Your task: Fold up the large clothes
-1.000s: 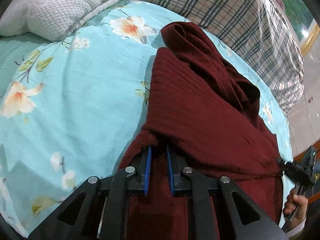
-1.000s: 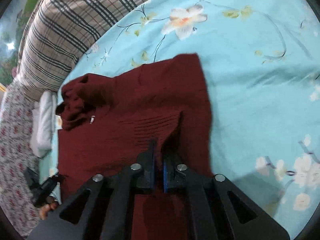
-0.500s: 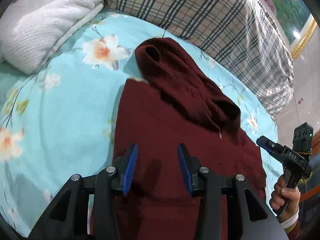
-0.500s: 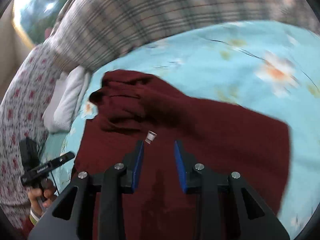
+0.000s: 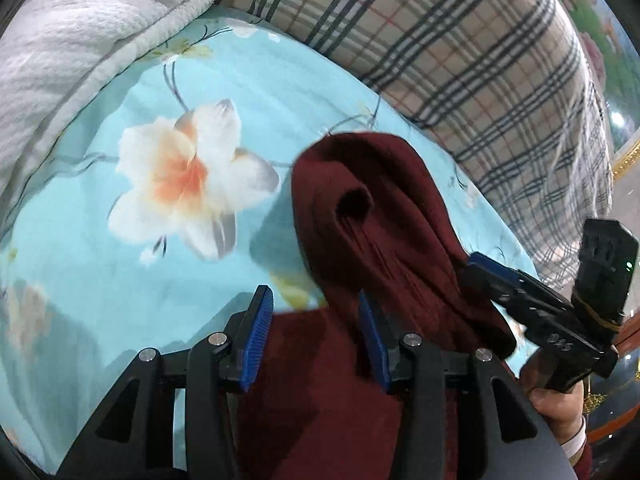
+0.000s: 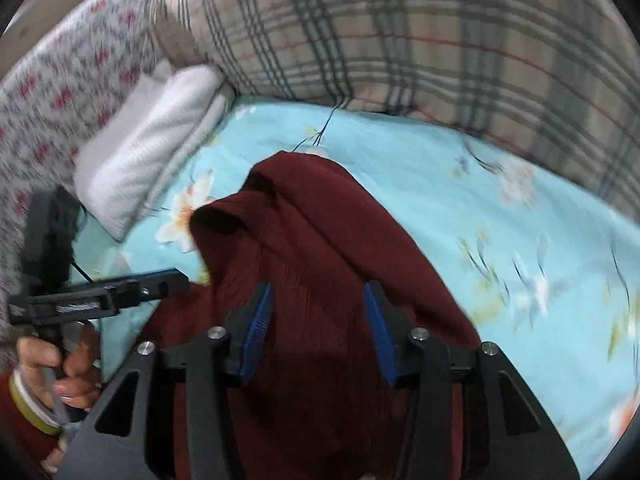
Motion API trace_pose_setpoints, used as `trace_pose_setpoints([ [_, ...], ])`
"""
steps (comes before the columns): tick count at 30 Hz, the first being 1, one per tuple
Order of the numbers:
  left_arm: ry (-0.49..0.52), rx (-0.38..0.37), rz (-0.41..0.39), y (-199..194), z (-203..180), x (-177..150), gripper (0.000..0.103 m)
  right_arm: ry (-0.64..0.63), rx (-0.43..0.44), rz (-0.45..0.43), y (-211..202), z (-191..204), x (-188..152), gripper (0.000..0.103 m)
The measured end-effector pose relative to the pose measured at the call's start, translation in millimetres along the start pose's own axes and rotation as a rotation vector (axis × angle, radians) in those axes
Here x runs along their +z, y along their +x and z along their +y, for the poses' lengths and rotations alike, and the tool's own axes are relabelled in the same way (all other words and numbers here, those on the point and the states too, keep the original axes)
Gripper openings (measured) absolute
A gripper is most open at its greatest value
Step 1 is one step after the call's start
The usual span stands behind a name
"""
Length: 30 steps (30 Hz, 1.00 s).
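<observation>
Both claws have let go of the dark red sweater (image 5: 384, 248) since a second ago, when each was pinching its cloth; half a second ago they were already spread, and now I have pushed them closer to the bunched top end.

My left claw (image 5: 316, 336) is spread wide with nothing between its blue pads (image 5: 256, 332). It hangs just above the sweater's edge. My right claw (image 6: 320, 332) is spread wide too, and red cloth shows in the gap, but the pads are not squeezing it.

I count one sweater, two claws, one white blanket and one checked cover. I can see each claw from the other's camera: the right claw (image 5: 516, 292) sits at the right in the left view, touching the bunched cloth, and the left claw (image 6: 120, 292) sits at the left in the right view, with a hand (image 6: 68, 372) gripping its handle.

I see the sweater lying on a bed with a light blue sheet (image 5: 120, 264) that has big white and orange flowers. Its top end is lumped up, and the rest lies flatter toward me. A folded white blanket (image 5: 80, 28) is at the bed's far left corner. A checked cover (image 5: 460, 52) is piled along the far side. A cloth with small red flowers (image 6: 60, 76) is at the left in the right view.
</observation>
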<state>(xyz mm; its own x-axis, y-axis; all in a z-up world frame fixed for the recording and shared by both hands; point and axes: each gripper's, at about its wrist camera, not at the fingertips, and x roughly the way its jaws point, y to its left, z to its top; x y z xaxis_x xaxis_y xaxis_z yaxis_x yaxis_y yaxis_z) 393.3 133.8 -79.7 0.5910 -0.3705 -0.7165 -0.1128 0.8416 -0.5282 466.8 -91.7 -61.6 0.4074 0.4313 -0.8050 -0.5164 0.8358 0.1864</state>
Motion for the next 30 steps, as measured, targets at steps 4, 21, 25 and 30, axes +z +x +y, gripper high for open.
trace_pose_setpoints([
  [4, 0.015, 0.012, 0.007, 19.4, 0.3, 13.0, 0.047, -0.061, -0.114, 0.050, 37.8, -8.0, 9.2, 0.048],
  [21, 0.301, 0.163, 0.012, 80.2, -79.2, 30.0, 0.046, 0.234, -0.015, -0.225, -105.0, -99.3, -12.0, 0.002],
  [25, 0.315, 0.194, 0.019, 81.4, -85.8, 30.4, 0.045, 0.281, 0.001, -0.221, -111.5, -117.3, -22.4, 0.001],
  [30, 0.272, 0.162, -0.033, 53.4, -73.0, 31.0, 0.051, 0.283, 0.021, -0.147, -81.0, -113.4, -12.5, 0.049],
])
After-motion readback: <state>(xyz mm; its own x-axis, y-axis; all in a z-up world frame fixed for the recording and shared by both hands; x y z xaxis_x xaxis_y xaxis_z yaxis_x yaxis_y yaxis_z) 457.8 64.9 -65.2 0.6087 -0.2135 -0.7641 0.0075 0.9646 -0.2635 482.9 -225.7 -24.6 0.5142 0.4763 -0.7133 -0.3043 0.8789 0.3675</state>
